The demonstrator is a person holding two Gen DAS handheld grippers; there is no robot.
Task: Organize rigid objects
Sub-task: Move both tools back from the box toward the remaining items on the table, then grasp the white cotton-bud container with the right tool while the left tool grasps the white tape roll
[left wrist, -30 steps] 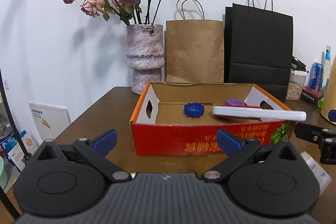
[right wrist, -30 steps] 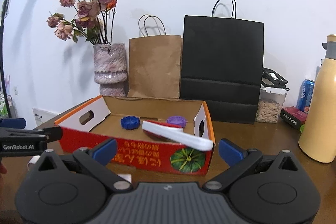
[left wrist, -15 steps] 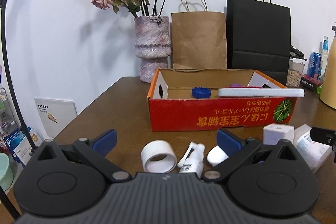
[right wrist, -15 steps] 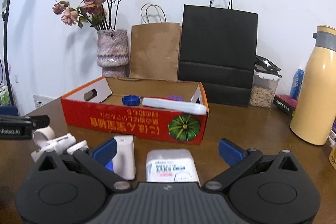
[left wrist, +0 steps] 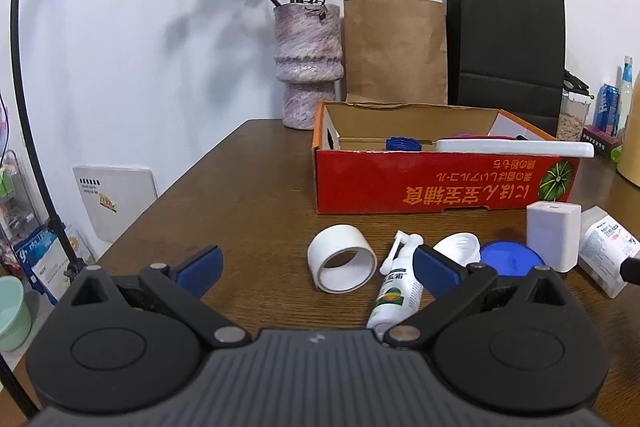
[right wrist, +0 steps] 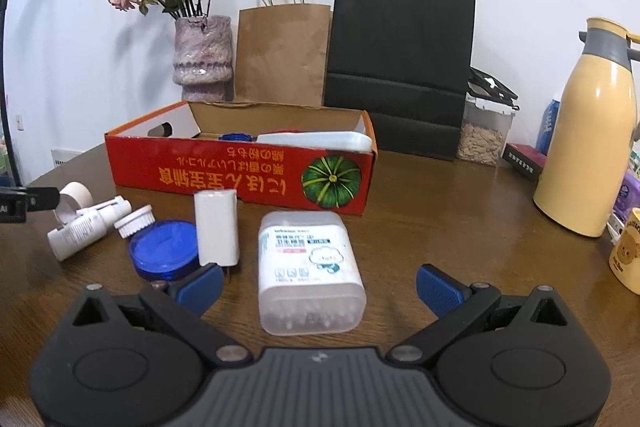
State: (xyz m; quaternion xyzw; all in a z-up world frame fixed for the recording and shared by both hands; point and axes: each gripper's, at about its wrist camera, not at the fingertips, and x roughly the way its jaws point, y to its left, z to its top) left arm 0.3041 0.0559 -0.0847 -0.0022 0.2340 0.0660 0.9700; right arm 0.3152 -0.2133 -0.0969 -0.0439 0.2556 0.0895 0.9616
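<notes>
Both tongs hover spread and empty over the worktop. The clear cotton-swab box lies flat directly ahead between the right tongs, long axis pointing toward the red carton; the left tongs face the tape roll.
</notes>
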